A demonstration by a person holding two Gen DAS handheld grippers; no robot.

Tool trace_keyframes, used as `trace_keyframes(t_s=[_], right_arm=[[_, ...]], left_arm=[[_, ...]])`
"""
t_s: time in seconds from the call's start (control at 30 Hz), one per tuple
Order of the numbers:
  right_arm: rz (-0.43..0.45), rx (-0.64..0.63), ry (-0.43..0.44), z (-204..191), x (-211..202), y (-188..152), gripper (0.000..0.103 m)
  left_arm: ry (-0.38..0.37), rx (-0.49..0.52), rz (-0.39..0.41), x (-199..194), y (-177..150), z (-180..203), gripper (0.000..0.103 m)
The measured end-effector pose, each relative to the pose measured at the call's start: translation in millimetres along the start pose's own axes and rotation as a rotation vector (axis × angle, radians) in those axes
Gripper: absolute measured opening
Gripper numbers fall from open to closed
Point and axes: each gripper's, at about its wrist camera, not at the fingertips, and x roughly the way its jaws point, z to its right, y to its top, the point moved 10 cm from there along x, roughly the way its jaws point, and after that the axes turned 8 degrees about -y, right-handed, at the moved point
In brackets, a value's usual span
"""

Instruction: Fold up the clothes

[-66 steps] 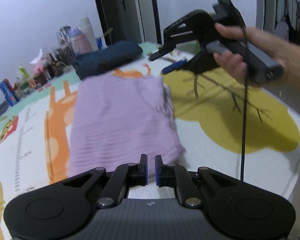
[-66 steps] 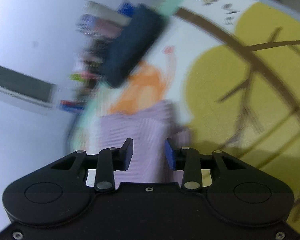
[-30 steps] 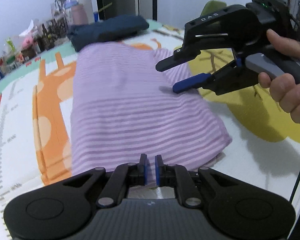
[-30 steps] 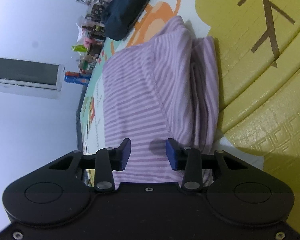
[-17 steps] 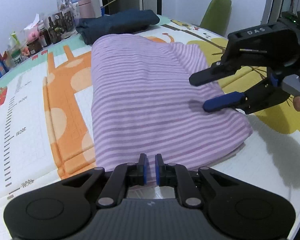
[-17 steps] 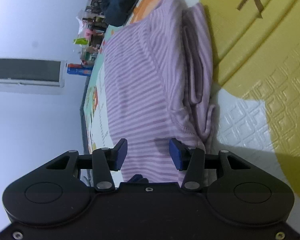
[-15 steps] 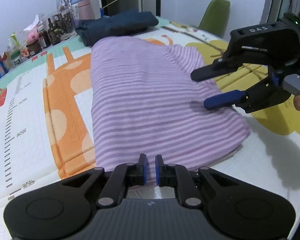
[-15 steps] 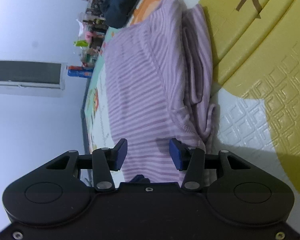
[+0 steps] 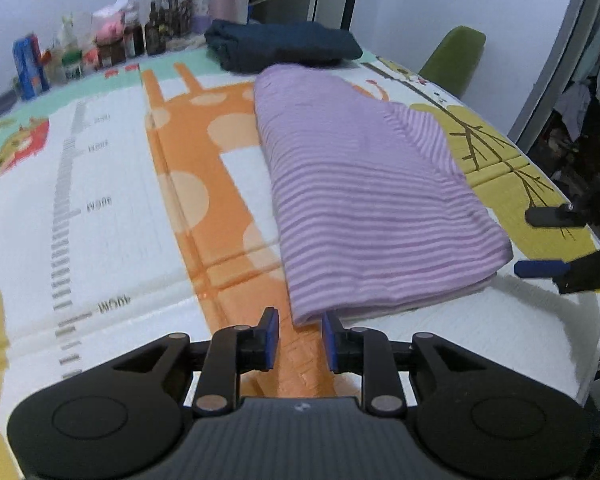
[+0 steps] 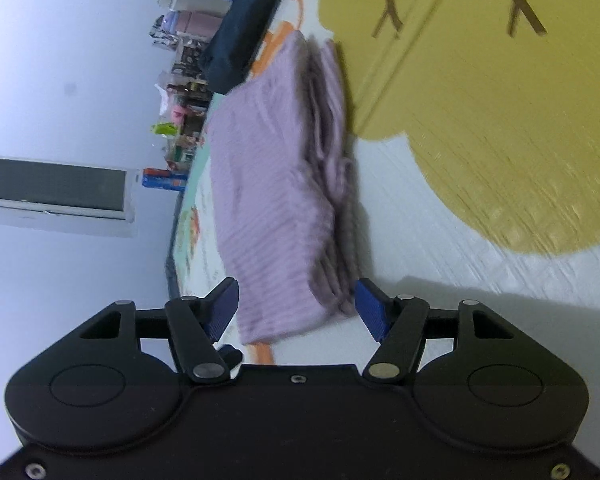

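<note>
Softly ribbed and striped in two shades of lilac, the folded garment (image 9: 372, 200) lies as a thick, rounded-edged rectangle on the surface (image 9: 100, 208), its layered edges showing as wavy folds in the right wrist view. Its near corner sits just ahead of the left gripper (image 9: 298, 338), slightly toward the right finger; those blue-padded fingers have just been opening, stand a little apart and hold nothing, with only the mat's orange print between them. The right gripper (image 10: 298, 306) has also just been opening; its fingers stand wide and empty, the garment's near end lying ahead of the gap without touching either pad.

Beyond the garment, a dark navy folded bundle (image 9: 280, 42) rests farther ahead of the left fingers, and a cluster of bottles and boxes (image 9: 112, 44) lines the far left edge. A foam play mat (image 9: 188, 184) with an embossed texture covers the surface, printed with an orange giraffe, a ruler scale and a yellow tree. A green chair (image 9: 456, 54) stands behind, against pale walls.
</note>
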Motion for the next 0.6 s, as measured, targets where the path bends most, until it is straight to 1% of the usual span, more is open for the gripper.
trace_keyframes(t_s=[0.07,0.17,0.27,0.33,0.47,0.6], right_arm=[[0.019,0.025,-0.002,3.7,3.4,-5.2,0.063],[0.044,0.047,0.002,7.4,9.2,-12.1,0.063],[0.061,0.049,-0.002,6.0,13.9,-18.0,0.063],[0.068,0.046,0.004,4.1,14.8,-22.4,0.063],[0.078,0.052,0.016,4.0,14.9,-26.7,0.063],[0.095,0.062,0.009,5.3,14.7,-23.5,0.063]], left_arm=[[-0.012,0.001,-0.018,6.5,-1.0,-2.1,0.026],[-0.025,-0.001,-0.042,13.5,-1.9,-2.4,0.03],[-0.059,-0.022,-0.041,16.2,-1.1,-1.6,0.031],[-0.097,-0.05,-0.032,17.0,-0.1,-1.2,0.032],[-0.106,-0.1,-0.041,23.3,0.5,-5.8,0.032],[-0.12,-0.119,-0.039,25.1,2.4,-5.7,0.033]])
